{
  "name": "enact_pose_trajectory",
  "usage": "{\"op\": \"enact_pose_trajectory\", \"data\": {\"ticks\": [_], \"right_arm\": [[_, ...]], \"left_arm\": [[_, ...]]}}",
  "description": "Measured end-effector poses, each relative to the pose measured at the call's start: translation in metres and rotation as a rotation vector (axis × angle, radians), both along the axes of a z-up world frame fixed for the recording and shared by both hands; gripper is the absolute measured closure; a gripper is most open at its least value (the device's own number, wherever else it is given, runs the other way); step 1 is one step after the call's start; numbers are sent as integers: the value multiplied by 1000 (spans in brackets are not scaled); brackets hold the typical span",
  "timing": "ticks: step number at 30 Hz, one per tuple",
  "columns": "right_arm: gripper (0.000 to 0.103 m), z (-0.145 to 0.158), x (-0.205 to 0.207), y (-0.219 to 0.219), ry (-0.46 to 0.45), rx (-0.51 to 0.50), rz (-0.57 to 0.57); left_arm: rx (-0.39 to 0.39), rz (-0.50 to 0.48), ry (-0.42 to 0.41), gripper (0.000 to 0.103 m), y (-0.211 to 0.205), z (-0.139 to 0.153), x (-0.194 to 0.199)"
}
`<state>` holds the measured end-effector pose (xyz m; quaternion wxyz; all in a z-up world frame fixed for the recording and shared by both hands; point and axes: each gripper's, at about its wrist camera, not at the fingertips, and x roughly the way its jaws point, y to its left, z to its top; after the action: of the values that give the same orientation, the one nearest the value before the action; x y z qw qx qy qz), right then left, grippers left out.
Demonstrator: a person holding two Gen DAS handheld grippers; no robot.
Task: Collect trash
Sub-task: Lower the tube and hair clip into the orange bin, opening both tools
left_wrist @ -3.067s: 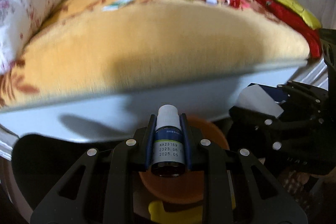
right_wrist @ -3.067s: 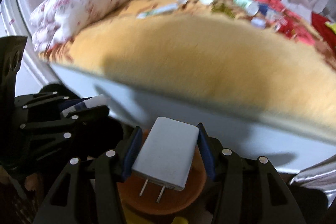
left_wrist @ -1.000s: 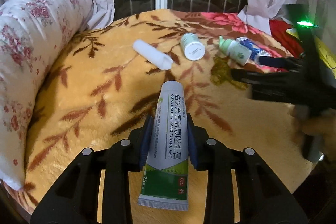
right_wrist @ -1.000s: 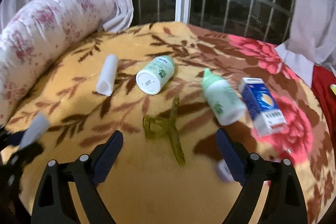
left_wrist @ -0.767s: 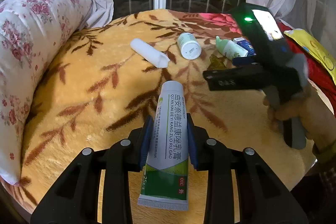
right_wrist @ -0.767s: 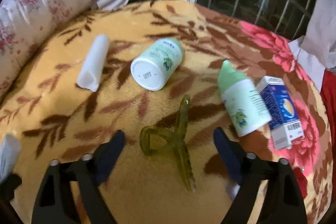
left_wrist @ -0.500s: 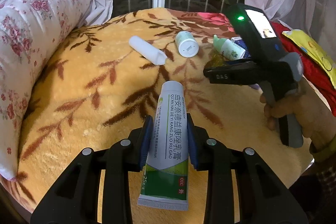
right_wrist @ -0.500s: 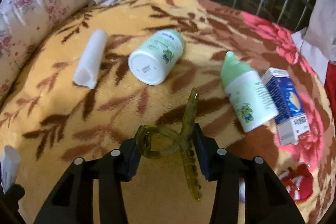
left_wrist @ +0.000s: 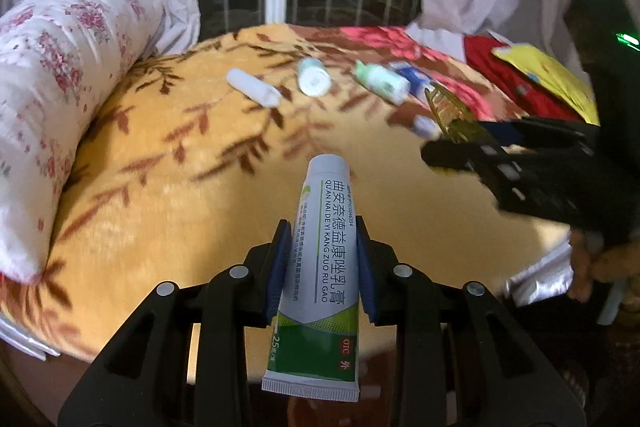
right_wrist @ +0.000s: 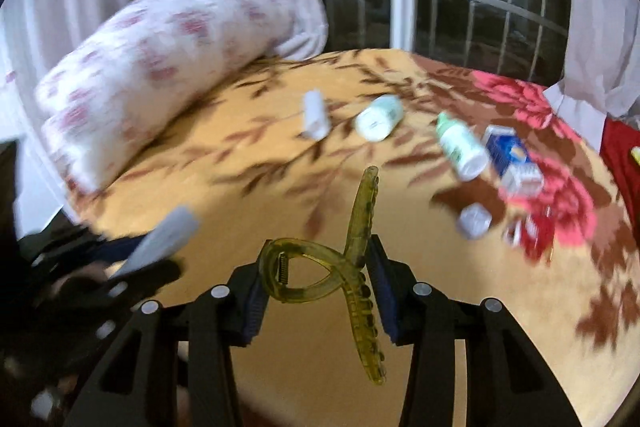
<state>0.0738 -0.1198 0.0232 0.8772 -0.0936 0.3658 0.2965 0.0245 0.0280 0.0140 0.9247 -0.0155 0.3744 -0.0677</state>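
Note:
My left gripper is shut on a white and green ointment tube, cap end pointing forward, held above the near part of the bed. My right gripper is shut on a translucent olive-green hair claw clip, lifted off the blanket. In the left wrist view the right gripper shows at the right with the clip in its tips. On the blanket further back lie a white tube, a white bottle, a green-capped bottle, a blue box and a small white vial.
The bed is covered by a yellow leaf-patterned blanket. A floral pillow roll lies along its left side. Red and yellow cloth lies at the right. A barred window and curtains stand behind. A hand holds the right tool.
The right gripper closed on the hair clip and lifted it off the blanket, pulling back toward the near edge. The left gripper drew back too, still holding the tube.

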Motion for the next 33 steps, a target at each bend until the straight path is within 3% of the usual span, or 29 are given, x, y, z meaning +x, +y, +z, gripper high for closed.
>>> {"op": "enact_pose_trajectory", "data": {"ticks": [2, 7, 12, 16, 17, 18, 19, 20, 23, 26, 29, 33], "right_arm": [[58, -8, -30, -5, 21, -2, 29], [58, -61, -88, -12, 162, -28, 75], [58, -125, -116, -13, 322, -60, 78], [54, -154, -130, -12, 399, -97, 101], [47, -159, -134, -10, 411, -113, 112], [33, -162, -139, -9, 406, -133, 119], [29, -163, -142, -9, 392, -142, 119], [27, -163, -144, -8, 383, -154, 125], [26, -161, -143, -9, 371, -158, 117], [25, -153, -136, -17, 339, -149, 84], [25, -133, -122, -32, 286, -104, 32], [25, -93, -106, -53, 164, -31, -36]], "left_arm": [[2, -27, 16, 73, -6, -5, -17], [16, -100, 137, 72, -26, -43, -57], [48, -145, 304, 72, -34, -94, -81], [75, -148, 385, 71, -29, -115, -93], [83, -150, 401, 64, -28, -118, -95], [97, -148, 417, 58, -27, -121, -97], [108, -146, 424, 43, -27, -122, -99], [122, -148, 425, 36, -27, -122, -101], [154, -158, 415, 35, -29, -121, -105], [132, -144, 386, 35, -25, -113, -103], [94, -121, 319, 35, -16, -93, -96], [56, -90, 168, 35, -20, -52, -80]]}}
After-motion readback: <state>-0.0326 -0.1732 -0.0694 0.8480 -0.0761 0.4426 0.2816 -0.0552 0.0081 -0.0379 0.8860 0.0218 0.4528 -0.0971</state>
